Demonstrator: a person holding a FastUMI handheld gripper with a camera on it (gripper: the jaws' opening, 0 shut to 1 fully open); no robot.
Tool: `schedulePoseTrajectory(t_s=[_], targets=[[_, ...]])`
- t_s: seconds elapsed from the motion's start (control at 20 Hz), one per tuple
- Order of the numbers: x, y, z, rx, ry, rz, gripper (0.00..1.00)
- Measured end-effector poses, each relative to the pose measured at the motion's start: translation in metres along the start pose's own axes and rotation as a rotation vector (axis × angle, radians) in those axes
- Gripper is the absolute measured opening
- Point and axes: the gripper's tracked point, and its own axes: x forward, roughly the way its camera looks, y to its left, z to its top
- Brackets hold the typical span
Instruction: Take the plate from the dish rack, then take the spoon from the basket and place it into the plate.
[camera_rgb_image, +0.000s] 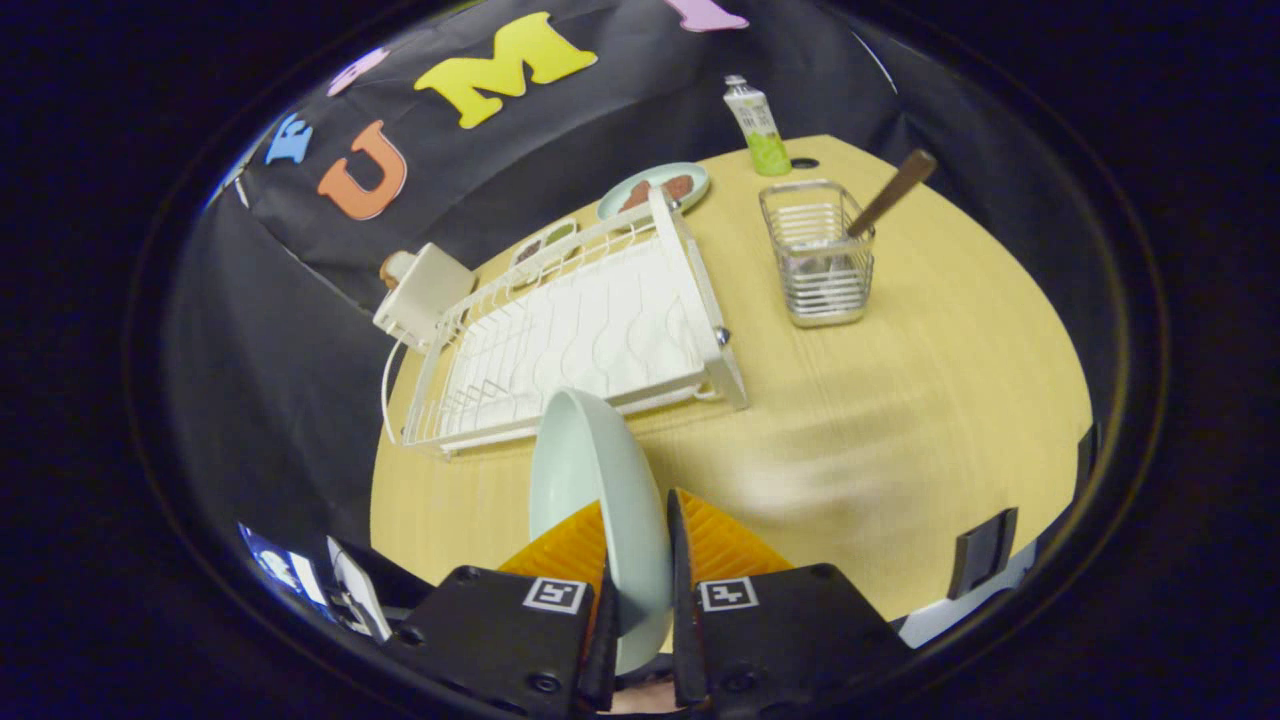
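Note:
A pale green plate (590, 480) stands on edge between my fingers, and my gripper (636, 520) is shut on its rim, holding it above the wooden table (900, 420). Beyond the plate lies the white wire dish rack (580, 330), with nothing standing in it. To the right of the rack stands a wire basket (818, 262), and a spoon with a brown handle (892, 192) leans out of it toward the right. The spoon's bowl is hidden inside the basket.
Behind the rack lie a pale plate with brown food (655, 190) and a small tray of food (547, 243). A green-and-white tube (757, 125) stands at the table's far edge. A white box (425, 292) sits at the rack's left end.

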Motion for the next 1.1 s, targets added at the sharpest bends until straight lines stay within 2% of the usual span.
schedulePoseTrajectory(t_s=[0.35,0.55,0.85,0.95,1.1], targets=[[0.037,-0.010,-0.020,0.071,0.076,0.140,0.28],[0.044,-0.020,-0.019,0.080,0.091,0.159,0.31],[0.045,-0.034,-0.006,0.055,0.067,0.165,0.42],[0.039,-0.035,-0.003,0.011,0.025,0.159,0.46],[0.022,-0.042,0.005,-0.074,-0.081,0.128,0.58]])
